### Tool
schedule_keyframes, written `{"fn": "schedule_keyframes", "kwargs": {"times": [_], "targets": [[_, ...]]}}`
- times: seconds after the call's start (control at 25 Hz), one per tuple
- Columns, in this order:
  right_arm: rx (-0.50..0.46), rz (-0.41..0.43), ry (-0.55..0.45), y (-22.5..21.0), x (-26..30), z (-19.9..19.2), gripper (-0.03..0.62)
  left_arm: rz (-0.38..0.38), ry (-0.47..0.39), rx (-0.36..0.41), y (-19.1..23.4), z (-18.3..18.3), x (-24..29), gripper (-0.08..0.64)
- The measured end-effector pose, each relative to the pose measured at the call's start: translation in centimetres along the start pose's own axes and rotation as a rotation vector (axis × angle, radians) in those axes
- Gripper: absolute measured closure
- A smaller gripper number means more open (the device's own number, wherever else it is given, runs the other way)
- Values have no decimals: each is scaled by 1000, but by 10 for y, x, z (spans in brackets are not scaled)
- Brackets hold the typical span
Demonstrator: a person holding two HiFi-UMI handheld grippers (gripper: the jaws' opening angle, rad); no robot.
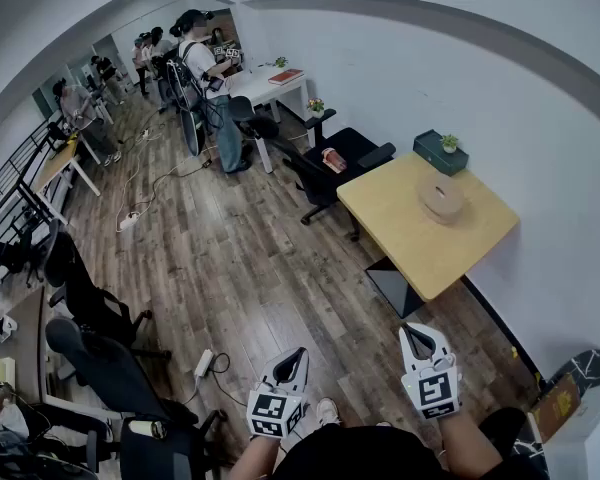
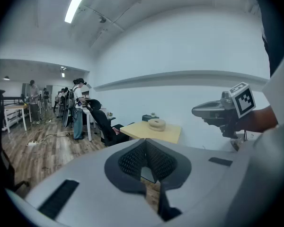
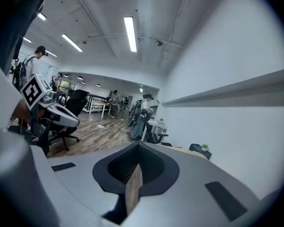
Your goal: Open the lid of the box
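My left gripper [image 1: 292,360] and right gripper [image 1: 418,334] both have their jaws closed on nothing. The round box [image 1: 442,200] sits on the desk [image 1: 400,238], well ahead. I should step close, then open up before reaching for its lid [image 1: 441,188].

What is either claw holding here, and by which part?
Nothing is held. The left claw and right claw are both shut and empty, well short of the round box on the table.

The box [image 1: 442,196] looks matt; the table [image 1: 405,233], smooth pale wood.
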State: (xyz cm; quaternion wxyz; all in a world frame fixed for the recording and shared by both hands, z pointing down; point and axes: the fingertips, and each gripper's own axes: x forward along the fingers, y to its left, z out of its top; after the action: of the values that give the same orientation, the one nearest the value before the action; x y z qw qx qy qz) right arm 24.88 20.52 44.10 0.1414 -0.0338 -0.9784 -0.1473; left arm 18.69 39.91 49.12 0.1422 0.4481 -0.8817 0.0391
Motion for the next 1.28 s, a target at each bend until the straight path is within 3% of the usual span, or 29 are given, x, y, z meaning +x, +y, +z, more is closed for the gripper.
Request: {"fn": "schedule_keyframes", "kwargs": {"times": [0.36, 0.92, 1.0, 1.08, 1.28], "targets": [[-24, 28, -22, 18, 0, 4, 574, 31, -12, 56, 1, 8, -8, 541], [-15, 87, -102, 31, 24, 33, 563, 28, -28, 25, 34, 17, 6, 541], [-11, 78, -115, 32, 30, 39, 527, 19, -30, 17, 39, 16, 8, 541], [1, 64, -138, 30, 38, 43, 451, 2, -28, 18, 44, 15, 11, 541], [58, 23, -156, 23, 61, 46, 377, -36, -26, 37, 54, 19, 24, 541]]}}
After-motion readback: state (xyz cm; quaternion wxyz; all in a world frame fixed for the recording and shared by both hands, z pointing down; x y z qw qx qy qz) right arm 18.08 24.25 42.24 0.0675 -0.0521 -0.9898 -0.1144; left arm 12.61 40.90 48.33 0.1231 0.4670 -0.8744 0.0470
